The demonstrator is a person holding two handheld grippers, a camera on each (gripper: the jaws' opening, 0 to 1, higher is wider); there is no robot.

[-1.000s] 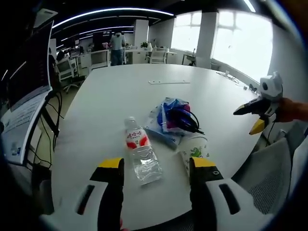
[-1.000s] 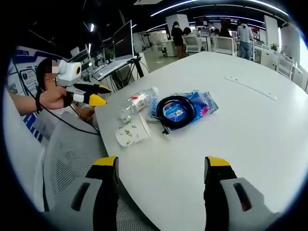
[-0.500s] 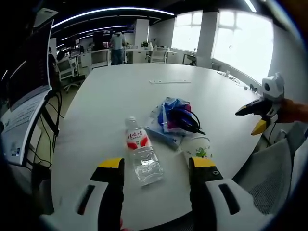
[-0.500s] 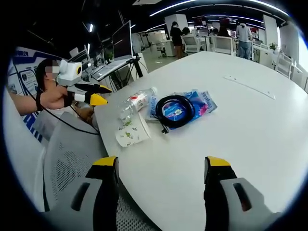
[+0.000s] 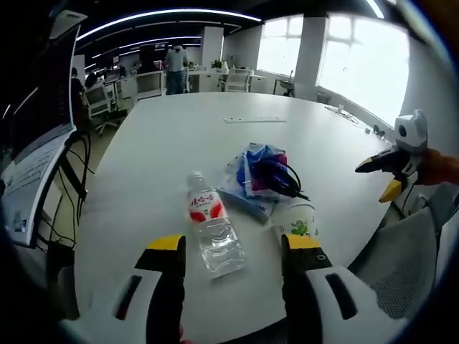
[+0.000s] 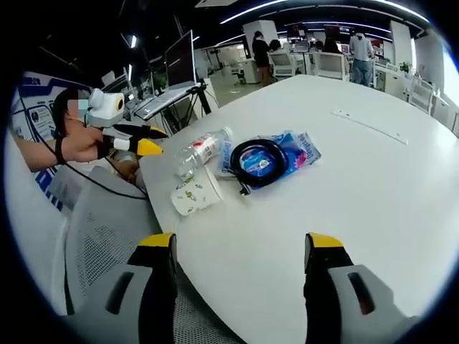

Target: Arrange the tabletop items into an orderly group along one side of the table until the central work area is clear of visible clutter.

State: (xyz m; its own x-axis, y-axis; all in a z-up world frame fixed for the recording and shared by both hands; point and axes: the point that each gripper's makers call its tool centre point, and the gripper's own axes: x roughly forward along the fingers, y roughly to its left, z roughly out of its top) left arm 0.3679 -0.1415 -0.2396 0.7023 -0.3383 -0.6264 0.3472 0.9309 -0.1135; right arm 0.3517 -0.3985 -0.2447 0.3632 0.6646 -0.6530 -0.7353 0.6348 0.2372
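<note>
Tabletop (image 5: 165, 136) is white, rounded at its near end, and carries a small cluster of items close to one edge. Water bottle (image 5: 211, 228) lies on its side with a red-and-white label; in the left gripper view it sits just ahead of and between the jaws of the left gripper (image 5: 233, 247). Paper cup (image 5: 294, 221), printed with green leaves, lies on its side just beside the bottle, near the tabletop edge. Blue plastic packet (image 5: 247, 183) lies flat beyond the bottle and cup, and a coiled black cable (image 5: 276, 178) rests on top of it.

Left gripper: jaws spread wide, yellow-tipped, holding nothing, raised above the near edge of the tabletop. In the right gripper view it appears at the left (image 6: 147, 140), held in a person's hand (image 6: 82, 147) above a grey mesh chair (image 6: 107, 236); from that angle its tips lie close together.

Right gripper (image 6: 240, 247): jaws spread wide, empty, positioned over bare tabletop well apart from the cluster. In the left gripper view it appears at the far right (image 5: 384, 172), off the tabletop edge.

Right gripper view shows the bottle (image 6: 201, 152), cup (image 6: 193, 195), packet (image 6: 287, 154) and cable (image 6: 257, 161) grouped near the tabletop edge closest to the left gripper. A thin flat strip (image 6: 367, 127) lies alone farther across the tabletop.
</note>
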